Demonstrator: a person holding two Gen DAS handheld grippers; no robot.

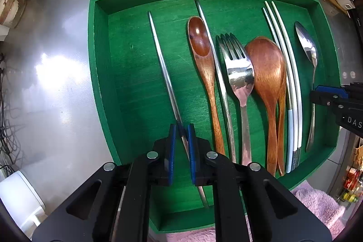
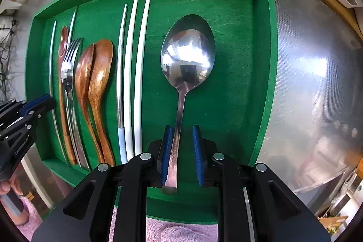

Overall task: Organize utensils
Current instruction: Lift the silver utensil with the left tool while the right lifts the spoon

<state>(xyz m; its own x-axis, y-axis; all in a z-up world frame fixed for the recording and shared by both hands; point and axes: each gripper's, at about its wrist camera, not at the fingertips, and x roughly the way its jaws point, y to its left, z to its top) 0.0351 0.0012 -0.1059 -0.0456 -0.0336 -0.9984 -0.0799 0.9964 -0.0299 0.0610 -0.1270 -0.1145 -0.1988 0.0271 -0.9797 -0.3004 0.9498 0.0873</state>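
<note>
Utensils lie in a green tray. Left hand-held gripper clamps a chopstick at lower centre. Right hand-held gripper is parted around a spoon.

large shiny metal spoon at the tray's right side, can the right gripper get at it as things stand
Probably yes. The right gripper already straddles the handle of the large shiny metal spoon, jaws open, and nothing lies between spoon and white chopsticks in the green wooden tray.

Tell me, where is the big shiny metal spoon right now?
The metal spoon lies in the green tray on its right side, right of the white chopsticks, its handle between the right gripper jaws.
</note>
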